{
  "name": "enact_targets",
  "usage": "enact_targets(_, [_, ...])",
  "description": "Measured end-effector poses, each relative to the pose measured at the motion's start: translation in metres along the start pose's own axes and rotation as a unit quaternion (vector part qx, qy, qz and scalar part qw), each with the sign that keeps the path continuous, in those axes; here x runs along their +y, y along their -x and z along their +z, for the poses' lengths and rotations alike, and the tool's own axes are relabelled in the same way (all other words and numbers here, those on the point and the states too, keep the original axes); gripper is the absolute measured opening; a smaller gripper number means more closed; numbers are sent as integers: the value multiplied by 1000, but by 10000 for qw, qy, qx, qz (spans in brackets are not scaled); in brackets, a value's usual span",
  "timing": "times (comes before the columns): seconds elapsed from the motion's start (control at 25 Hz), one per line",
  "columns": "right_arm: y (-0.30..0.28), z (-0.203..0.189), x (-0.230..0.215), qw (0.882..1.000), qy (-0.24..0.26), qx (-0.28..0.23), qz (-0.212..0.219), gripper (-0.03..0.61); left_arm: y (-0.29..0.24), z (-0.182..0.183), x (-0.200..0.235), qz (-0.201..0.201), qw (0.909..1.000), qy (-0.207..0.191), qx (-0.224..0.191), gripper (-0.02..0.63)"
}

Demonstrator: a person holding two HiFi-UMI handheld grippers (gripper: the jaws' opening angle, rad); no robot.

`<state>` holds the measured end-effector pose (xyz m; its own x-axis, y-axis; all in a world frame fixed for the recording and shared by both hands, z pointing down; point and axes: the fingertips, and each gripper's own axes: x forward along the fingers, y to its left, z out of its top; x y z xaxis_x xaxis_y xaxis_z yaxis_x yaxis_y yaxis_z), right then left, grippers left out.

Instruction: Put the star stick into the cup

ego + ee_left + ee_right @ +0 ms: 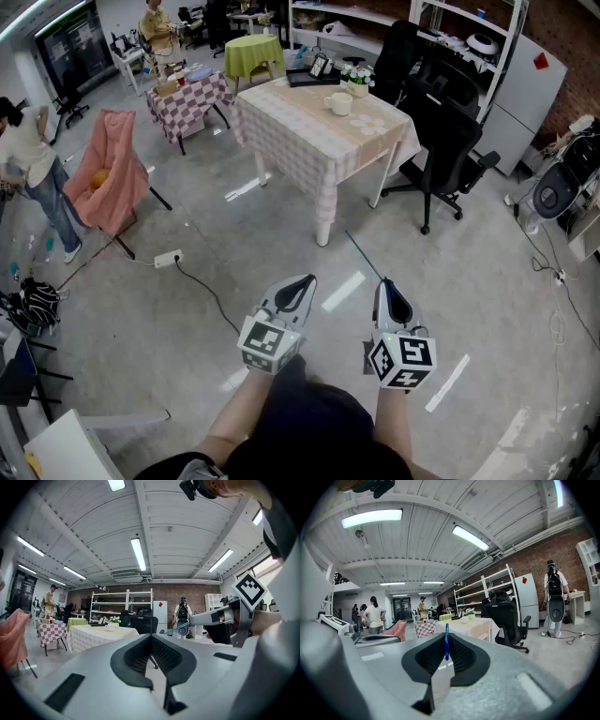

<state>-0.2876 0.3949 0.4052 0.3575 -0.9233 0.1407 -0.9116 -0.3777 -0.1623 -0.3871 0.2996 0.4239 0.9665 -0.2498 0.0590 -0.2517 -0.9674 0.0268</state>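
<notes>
Looking down in the head view, the left gripper and the right gripper hang low over the concrete floor. Both are well apart from the surface where the white cup stands. The right gripper carries the thin teal star stick, which points forward. In the left gripper view, its jaws meet at the tips with nothing between them. In the right gripper view, the jaws are pressed together on the stick, which stands upright between the pads.
</notes>
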Motion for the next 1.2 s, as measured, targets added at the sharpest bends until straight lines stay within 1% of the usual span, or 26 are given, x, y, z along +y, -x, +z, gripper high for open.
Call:
enact_targets(0.16, [0,-9,-2,10000,52,78,20,19,2,-11,1,52,9999,139,5,12])
enact_targets(0.4, [-8,-16,-12,9997,38,215,-65,20,-8,-24,8,91,9995,239,187,12])
enact_targets(0.64, [-20,-13,-25,9996,-41,237,-142,20,-35,-21,13,0,9995,215,220,12])
enact_targets(0.88, [-48,-8,-37,9996,-40,234,-148,20,-70,-31,29,-49,9990,319,297,12])
enact_targets(1.2, [-105,3,-50,9996,-40,262,-135,20,-115,-26,64,-86,9986,353,388,12])
